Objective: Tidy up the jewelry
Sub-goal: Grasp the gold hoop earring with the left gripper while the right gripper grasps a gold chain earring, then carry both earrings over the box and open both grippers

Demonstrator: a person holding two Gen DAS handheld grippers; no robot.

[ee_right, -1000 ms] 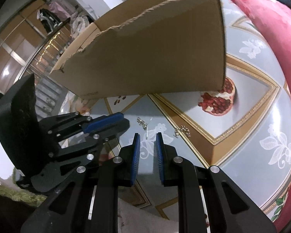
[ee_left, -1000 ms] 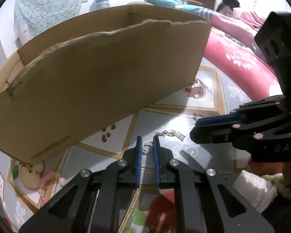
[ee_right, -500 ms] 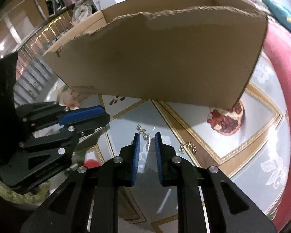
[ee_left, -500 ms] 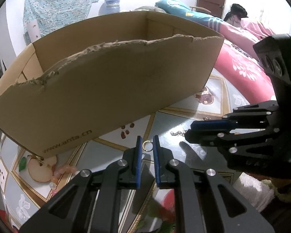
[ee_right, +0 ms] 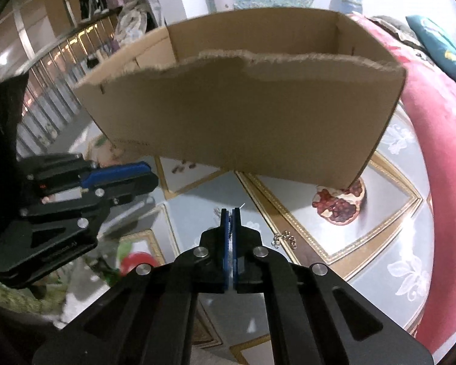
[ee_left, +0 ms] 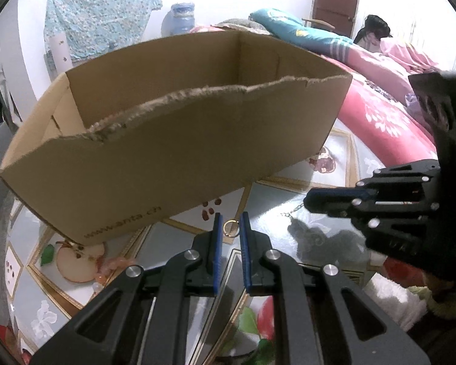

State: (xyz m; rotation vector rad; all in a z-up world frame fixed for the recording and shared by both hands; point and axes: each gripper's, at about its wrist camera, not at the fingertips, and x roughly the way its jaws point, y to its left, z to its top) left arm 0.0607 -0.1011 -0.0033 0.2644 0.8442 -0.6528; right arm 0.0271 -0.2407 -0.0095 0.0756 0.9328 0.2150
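1. We work over a glossy tabletop [ee_left: 334,234] printed with fruit, a torn cardboard box [ee_left: 173,164] standing at its far side.
2. Our left gripper [ee_left: 231,229] is clamped on a small gold ring [ee_left: 230,228], held above the table just short of the box's near wall.
3. Our right gripper [ee_right: 231,213] has pinched tight on something thin and silvery; what it is, we cannot tell.
4. A loose silver chain [ee_right: 284,238] lies just right of it.
5. The box lies straight ahead of both; the left looks nearer.

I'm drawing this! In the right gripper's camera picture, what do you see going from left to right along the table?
Left gripper → right gripper, shut on a thin silver piece → little chain → pomegranate picture → red blanket.
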